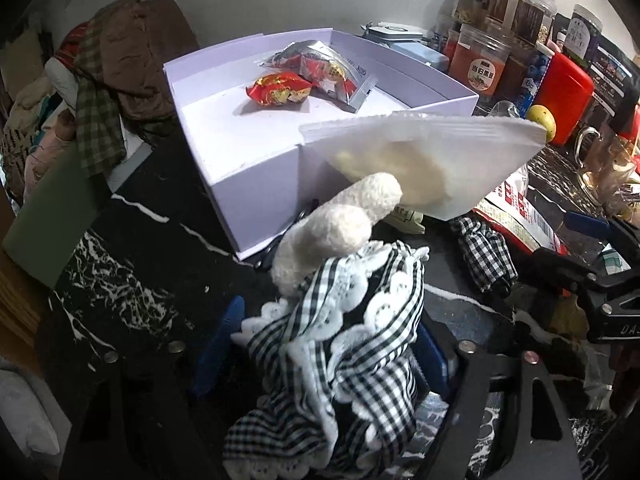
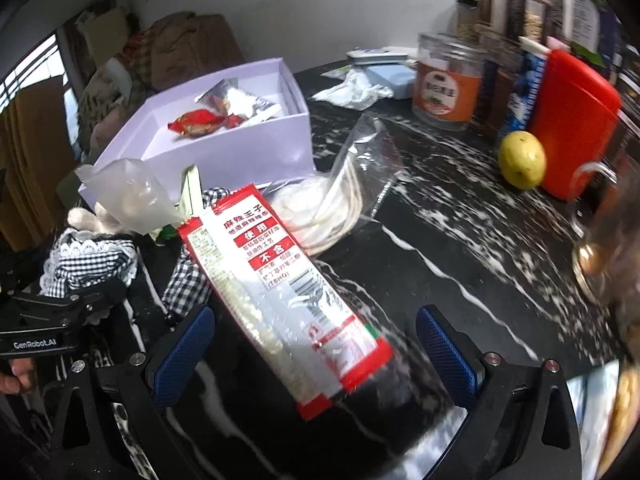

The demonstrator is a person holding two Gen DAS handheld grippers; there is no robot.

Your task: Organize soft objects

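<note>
The plush toy (image 1: 340, 224), cream and fuzzy and dressed in a black-and-white checked dress (image 1: 344, 356) with white lace trim, sits squeezed in the left tongs (image 1: 332, 356), whose blue pads press into the dress from both sides. It is held just in front of the pale lilac box (image 1: 248, 176), and its ears poke up under a milky plastic bag (image 1: 440, 156) that covers its head. Inside the box lie a red candy wrapper (image 1: 278, 90) and a silver snack packet (image 1: 320, 66), touching each other. From the other side, the right tongs (image 2: 316, 352) stand wide open, gripping nothing, with a long red-and-white snack bag (image 2: 280, 292) lying on the table (image 2: 460, 240) between the blue fingers (image 2: 182, 350). Just beyond that bag is a clear bag of white discs (image 2: 340, 204), and the toy in its checked dress shows at the left beside the box. Farther right on the black marbled table are a yellow lemon (image 2: 522, 160), touching a red container (image 2: 572, 120), and a jar with an orange label (image 2: 446, 80). More jars (image 1: 516, 4) are stacked along the wall, and a heap of clothes (image 1: 120, 68) rises behind the box at the left.
</note>
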